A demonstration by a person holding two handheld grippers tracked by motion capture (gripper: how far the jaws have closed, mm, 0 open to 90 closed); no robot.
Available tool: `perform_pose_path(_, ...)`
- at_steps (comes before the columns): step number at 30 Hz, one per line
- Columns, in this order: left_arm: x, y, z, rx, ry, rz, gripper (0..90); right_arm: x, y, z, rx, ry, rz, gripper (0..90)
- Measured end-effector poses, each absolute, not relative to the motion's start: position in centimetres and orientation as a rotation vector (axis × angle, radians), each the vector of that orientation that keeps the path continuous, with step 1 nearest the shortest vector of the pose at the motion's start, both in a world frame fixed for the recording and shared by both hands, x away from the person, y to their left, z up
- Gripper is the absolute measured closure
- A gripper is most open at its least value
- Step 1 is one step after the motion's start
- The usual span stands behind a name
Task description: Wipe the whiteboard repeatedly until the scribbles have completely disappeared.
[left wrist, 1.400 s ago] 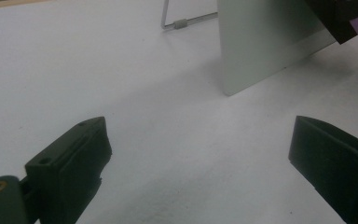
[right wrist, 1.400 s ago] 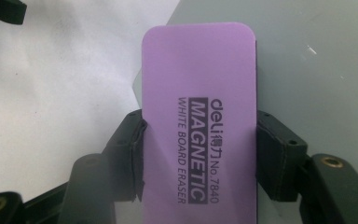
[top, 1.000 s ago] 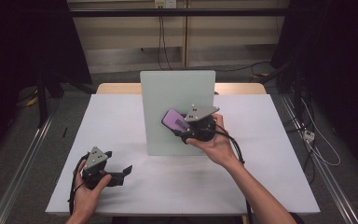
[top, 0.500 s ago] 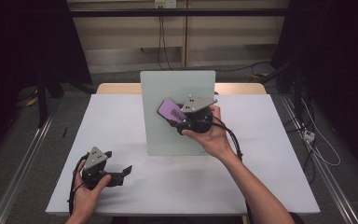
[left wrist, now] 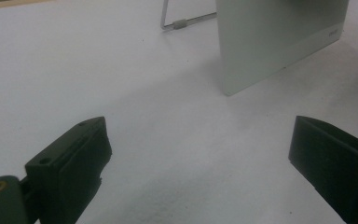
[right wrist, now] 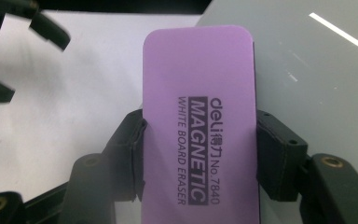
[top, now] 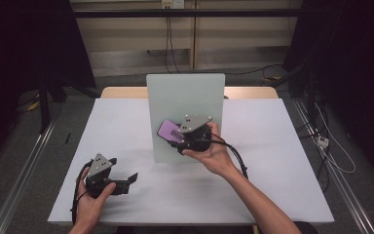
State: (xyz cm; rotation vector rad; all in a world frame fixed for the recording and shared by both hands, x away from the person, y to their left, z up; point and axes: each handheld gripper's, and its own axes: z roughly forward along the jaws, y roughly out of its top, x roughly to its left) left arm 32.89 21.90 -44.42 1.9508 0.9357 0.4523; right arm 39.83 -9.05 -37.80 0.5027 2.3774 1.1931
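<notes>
Sliding lower across the upright whiteboard, the right gripper is pinching a purple magnetic eraser between its fingers to wipe, while the left gripper is resting wide open on the worktop.

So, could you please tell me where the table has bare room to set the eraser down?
The table lies bare right of the board, and between the board and its left edge. The crowded spot is the board's front, where the right gripper holds the eraser.

Bright table, dark surroundings, soft close-up blur.
</notes>
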Motion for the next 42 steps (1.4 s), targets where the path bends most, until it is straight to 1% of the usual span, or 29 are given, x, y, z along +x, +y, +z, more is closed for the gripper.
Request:
perform_pose_path(8, 32.8, 22.0, -44.4, 1.947, 0.942, 0.448, 5.0, 39.1, -7.5, -40.3, 0.462, 2.471, 1.137, 42.2)
perform_pose_path(17, 32.8, 21.9, -44.4, 1.95, 0.938, 0.45, 5.0, 38.0, -8.2, -42.5, 0.442, 2.55, 1.038, 42.2)
perform_pose_path(19, 32.8, 21.9, -44.4, 1.944, 0.944, 0.45, 5.0, 38.2, -8.7, -42.0, 0.461, 2.518, 1.067, 42.2)
perform_pose_path(23, 32.8, 21.9, -44.4, 1.941, 0.944, 0.448, 5.0, 38.5, -10.1, -39.8, 0.495, 2.423, 1.104, 42.2)
perform_pose_path(30, 32.8, 21.9, -44.4, 1.946, 0.938, 0.449, 5.0, 39.9, -13.1, -34.9, 0.576, 2.246, 1.183, 42.1)
perform_pose_path(35, 32.9, 21.9, -44.4, 1.947, 0.945, 0.446, 5.0, 40.9, -14.1, -32.2, 0.59, 2.169, 1.218, 42.1)
perform_pose_path(38, 32.9, 21.8, -44.4, 1.951, 0.938, 0.445, 5.0, 41.1, -13.6, -31.8, 0.584, 2.161, 1.207, 42.1)
perform_pose_path(42, 32.9, 21.8, -44.5, 1.943, 0.94, 0.444, 5.0, 40.8, -12.5, -32.9, 0.559, 2.186, 1.201, 42.1)
